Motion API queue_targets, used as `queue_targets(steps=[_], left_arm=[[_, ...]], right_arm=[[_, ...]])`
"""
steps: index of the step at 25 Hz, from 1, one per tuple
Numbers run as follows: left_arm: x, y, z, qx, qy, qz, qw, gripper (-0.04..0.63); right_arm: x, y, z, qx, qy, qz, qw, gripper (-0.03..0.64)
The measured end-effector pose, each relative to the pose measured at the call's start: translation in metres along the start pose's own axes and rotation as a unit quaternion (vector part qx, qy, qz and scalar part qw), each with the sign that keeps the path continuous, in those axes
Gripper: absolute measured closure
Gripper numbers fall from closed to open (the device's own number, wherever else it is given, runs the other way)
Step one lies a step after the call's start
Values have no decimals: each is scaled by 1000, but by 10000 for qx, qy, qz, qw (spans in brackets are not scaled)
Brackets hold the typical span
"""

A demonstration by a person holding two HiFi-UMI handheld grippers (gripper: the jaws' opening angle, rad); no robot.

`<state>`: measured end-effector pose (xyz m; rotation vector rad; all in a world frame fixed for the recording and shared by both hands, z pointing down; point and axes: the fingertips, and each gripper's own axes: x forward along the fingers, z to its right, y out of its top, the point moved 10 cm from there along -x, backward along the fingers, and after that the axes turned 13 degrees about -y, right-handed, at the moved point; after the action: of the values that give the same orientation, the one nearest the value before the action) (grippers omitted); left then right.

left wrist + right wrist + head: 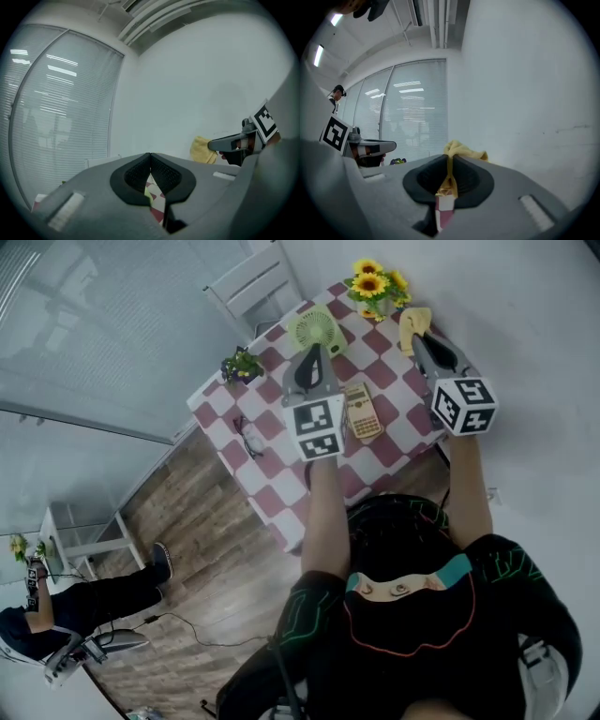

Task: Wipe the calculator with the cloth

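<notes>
Cloth (pixel 461 151) in closed fingers of right gripper (pixel 450 163) (left gripper (pixel 150 158) fingers together), calculator (pixel 362 411) on table (pixel 274 495).

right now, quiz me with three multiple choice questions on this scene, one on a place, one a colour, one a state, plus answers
1. Where does the calculator lie? A) on the floor B) on the checked table C) on the chair
2. What colour is the cloth? A) blue B) white C) yellow
3. How do the left gripper's jaws stand? A) shut on nothing B) wide apart C) shut on the cloth

1 B, the head view shows it on the red and white checks; 2 C, yellow folds stick out of the right gripper; 3 A, the left gripper view shows them touching with nothing between.
</notes>
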<state>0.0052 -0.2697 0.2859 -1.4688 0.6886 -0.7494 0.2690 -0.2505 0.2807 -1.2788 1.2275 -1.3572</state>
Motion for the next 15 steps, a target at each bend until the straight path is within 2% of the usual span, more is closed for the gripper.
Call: queue_targets(steps=[3,8,15], left_arm=[[9,8,4,75,-9,200,9998,584],[20,14,9,215,13,265,9994,586],[32,16,10,223,35,282,9993,585]], right_arm=[[2,5,9,-43,-17,73,10000,580],[6,10,23,-94,-19,173,9998,580],[15,17,34,-201,45,328,9992,580]])
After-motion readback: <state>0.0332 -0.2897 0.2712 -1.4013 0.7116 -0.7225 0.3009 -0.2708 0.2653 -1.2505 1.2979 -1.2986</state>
